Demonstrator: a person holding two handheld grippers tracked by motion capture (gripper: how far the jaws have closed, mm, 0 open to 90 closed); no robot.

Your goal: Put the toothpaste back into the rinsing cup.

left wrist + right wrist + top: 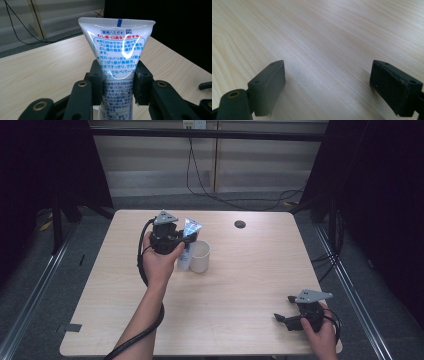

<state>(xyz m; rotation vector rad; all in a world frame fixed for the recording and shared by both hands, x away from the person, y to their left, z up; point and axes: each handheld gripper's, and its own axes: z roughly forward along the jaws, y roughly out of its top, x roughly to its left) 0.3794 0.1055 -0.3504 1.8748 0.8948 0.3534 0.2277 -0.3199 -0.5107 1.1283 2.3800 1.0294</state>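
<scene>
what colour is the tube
White tube with blue and red print, clearest in the left gripper view.

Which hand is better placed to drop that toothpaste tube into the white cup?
Left. The left gripper is already clamped on the toothpaste tube, holding it upright right beside the white cup. The right gripper sits open and empty at the table's near right corner, far from the cup.

Pale cup (200, 256) on wooden table (240, 285)
</scene>
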